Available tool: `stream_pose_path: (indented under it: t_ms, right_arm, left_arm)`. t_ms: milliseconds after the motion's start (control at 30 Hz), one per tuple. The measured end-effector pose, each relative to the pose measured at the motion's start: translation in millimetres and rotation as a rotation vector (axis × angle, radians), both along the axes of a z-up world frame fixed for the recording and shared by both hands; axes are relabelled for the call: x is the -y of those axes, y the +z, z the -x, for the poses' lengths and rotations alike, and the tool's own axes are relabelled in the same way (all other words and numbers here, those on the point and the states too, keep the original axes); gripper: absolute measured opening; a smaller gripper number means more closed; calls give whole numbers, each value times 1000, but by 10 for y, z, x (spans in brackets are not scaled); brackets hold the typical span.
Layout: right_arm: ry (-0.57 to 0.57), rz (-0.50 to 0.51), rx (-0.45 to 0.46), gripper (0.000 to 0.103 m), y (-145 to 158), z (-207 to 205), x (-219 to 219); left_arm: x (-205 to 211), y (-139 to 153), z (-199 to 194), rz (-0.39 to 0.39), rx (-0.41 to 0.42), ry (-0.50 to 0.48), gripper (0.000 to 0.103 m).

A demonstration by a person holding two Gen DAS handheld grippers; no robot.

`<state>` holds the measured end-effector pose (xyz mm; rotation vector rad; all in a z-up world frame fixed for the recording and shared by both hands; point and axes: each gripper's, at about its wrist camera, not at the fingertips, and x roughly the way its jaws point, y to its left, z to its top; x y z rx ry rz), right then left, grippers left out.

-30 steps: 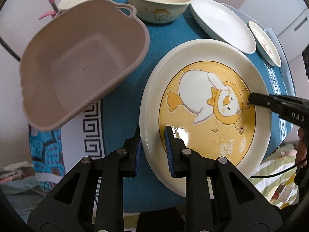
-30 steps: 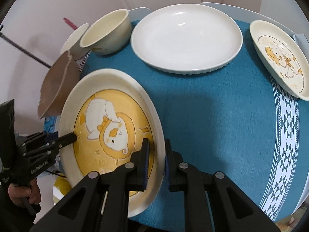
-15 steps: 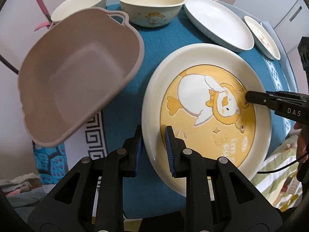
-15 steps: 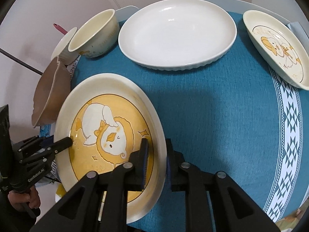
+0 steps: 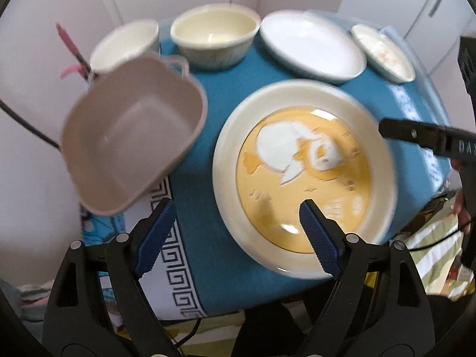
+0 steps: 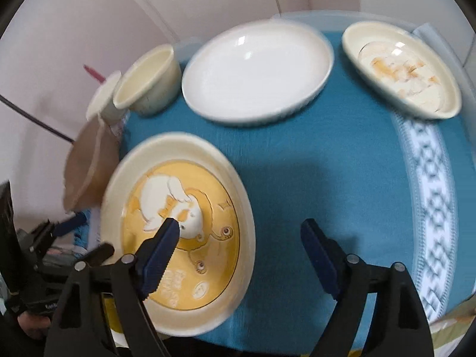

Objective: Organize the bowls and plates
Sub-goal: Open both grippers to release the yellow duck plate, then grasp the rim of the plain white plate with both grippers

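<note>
**Mia:** Plates and bowls sit all over the blue cloth (image 6: 342, 178). See the big duck plate (image 5: 303, 172)? It lies flat at the near edge of the table, and part of it pokes out over the side.

**Ben:** Is a gripper holding it?

**Mia:** No. The left gripper (image 5: 238, 223) is wide open, one finger over the plate, one over the cloth. The right gripper (image 6: 241, 238) is wide open too.

**Ben:** So what is a good next move?

**Mia:** I think pinch a rim gently and lift slowly, so nothing slides off the edge.

**Ben:** What is close by?

**Mia:** A tan tub (image 5: 131, 142) sits on the left. Two bowls (image 5: 214, 35), a white plate (image 6: 255, 71) and a small duck plate (image 6: 401, 74) wait at the back. The pictures are blurry.
</note>
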<state>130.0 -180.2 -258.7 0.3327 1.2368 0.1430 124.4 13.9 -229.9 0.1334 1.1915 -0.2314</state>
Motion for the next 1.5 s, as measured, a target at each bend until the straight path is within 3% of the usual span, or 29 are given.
stream_pose_path:
  t_ms: [67, 133, 167, 233, 333, 467, 567, 667, 800, 933, 1033, 1100, 1167, 1300, 1367, 1500]
  right_arm:
    - [1, 21, 70, 81, 275, 17, 52]
    - [7, 31, 139, 95, 524, -19, 86]
    - [5, 36, 181, 103, 646, -28, 130]
    - [6, 48, 259, 103, 846, -42, 168]
    - [40, 90, 349, 103, 1180, -159, 320]
    - [70, 180, 318, 103, 1377, -502, 551]
    - [113, 182, 314, 103, 1392, -798, 781]
    - [213, 187, 275, 103, 1283, -1122, 905]
    - [360, 118, 170, 103, 889, -1584, 1009]
    - [489, 71, 89, 102, 414, -1940, 951]
    - [558, 49, 32, 83, 120, -2083, 897]
    - [597, 36, -9, 68, -74, -2145, 855]
    - [629, 35, -35, 60, -239, -2178, 823]
    - [684, 30, -51, 51, -419, -2190, 791]
    - [692, 29, -61, 45, -462, -2197, 799]
    - [709, 22, -71, 35, -520, -2208, 818]
  left_arm:
    - [65, 230, 10, 18, 54, -11, 85]
    - [122, 455, -25, 56, 109, -14, 87]
    - [174, 580, -77, 81, 139, -11, 93]
    - [243, 755, -167, 124, 185, 0, 102]
    - [324, 930, -339, 161, 231, 30, 103]
    - [443, 970, -609, 211, 225, 128, 103]
    - [489, 868, -758, 251, 177, 227, 103]
    - [562, 669, -927, 278, 125, 308, 103]
    - [676, 345, -1136, 285, 71, 394, 101]
    - [725, -13, -1343, 292, -5, 451, 83]
    - [740, -245, -1462, 280, -53, 481, 71]
    - [760, -368, -1517, 268, -71, 492, 68]
    - [785, -439, -1542, 261, -81, 494, 64]
    - [834, -525, -1560, 242, -86, 490, 62]
    - [851, -579, -1564, 241, -96, 491, 51]
    - [879, -651, -1559, 238, -101, 494, 47]
